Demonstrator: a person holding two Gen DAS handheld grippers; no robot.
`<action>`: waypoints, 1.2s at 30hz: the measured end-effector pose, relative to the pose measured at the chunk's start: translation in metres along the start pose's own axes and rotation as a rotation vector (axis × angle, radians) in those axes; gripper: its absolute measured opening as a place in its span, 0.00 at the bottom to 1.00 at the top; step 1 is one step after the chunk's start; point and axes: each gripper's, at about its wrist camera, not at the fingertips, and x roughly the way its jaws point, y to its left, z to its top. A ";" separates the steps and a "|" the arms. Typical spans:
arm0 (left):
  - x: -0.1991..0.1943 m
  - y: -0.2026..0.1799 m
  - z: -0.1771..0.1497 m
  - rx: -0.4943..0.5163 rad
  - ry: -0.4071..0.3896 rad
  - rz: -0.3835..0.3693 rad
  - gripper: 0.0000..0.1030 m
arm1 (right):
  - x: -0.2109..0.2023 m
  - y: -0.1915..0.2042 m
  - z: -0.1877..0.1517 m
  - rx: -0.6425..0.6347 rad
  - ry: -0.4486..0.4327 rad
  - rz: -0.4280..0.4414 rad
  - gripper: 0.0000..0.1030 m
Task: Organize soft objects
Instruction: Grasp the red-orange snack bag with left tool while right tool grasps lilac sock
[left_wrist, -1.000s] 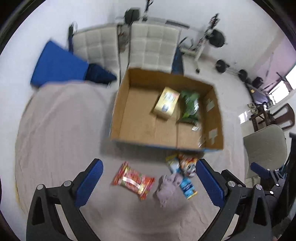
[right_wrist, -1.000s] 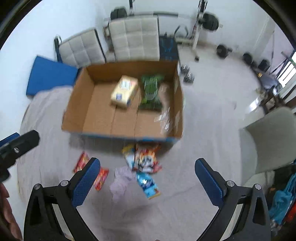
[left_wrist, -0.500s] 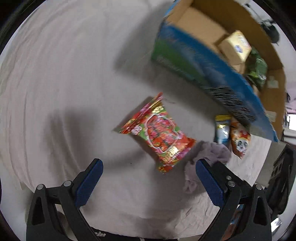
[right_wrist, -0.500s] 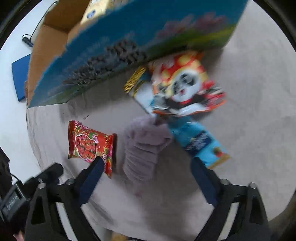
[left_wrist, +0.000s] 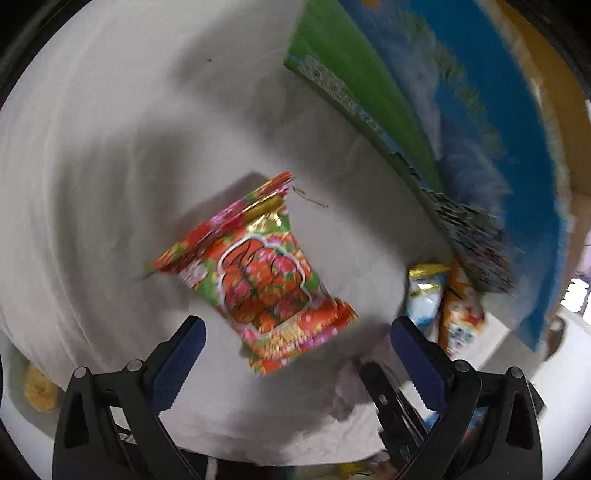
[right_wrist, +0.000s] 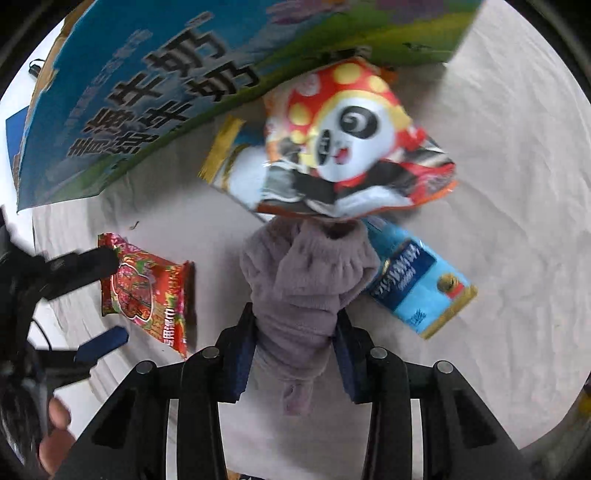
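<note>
- Biggest thing here is the cardboard box (right_wrist: 155, 96), printed blue and green on the outside. I'm using it as my landmark. From down here I only get its outer wall, so I can't see what's inside it right now.
- The grey-beige cloth (right_wrist: 498, 155) covers the surface under the box, and everything loose lies on it in front of the box wall.
- Panda snack bag (right_wrist: 347, 147) sits right up against the box wall, on top of a white and gold packet (right_wrist: 236, 166) that's mostly hidden.
- Purple fuzzy sock (right_wrist: 310, 288) is just in front of the panda bag, its top end tucked under that bag. My right gripper (right_wrist: 295, 354) is closed onto its lower part, both pads pressed into the fabric.
- Blue packet (right_wrist: 413, 284) pokes out from beside the sock, further from the box than the panda bag.
- Red strawberry snack bag (left_wrist: 258, 273) lies apart from the pile, in front of the box wall's other end. My left gripper (left_wrist: 295, 332) hovers over it with fingers spread wide, holding nothing.
- Progress, my guess: early-ish. Five items on the cloth, none lifted yet.
- Both views are pretty motion-blurred, so the print on the packets is hard to read.
</note>
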 end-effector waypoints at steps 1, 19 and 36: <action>0.004 -0.005 0.001 0.017 -0.002 0.026 0.99 | -0.001 -0.001 -0.001 -0.003 -0.003 -0.004 0.40; 0.032 0.025 -0.014 -0.082 -0.031 0.017 0.85 | -0.024 -0.012 -0.026 -0.036 -0.045 -0.022 0.40; 0.034 -0.002 -0.068 0.496 -0.073 0.310 0.54 | -0.009 -0.021 -0.067 -0.223 0.001 -0.125 0.41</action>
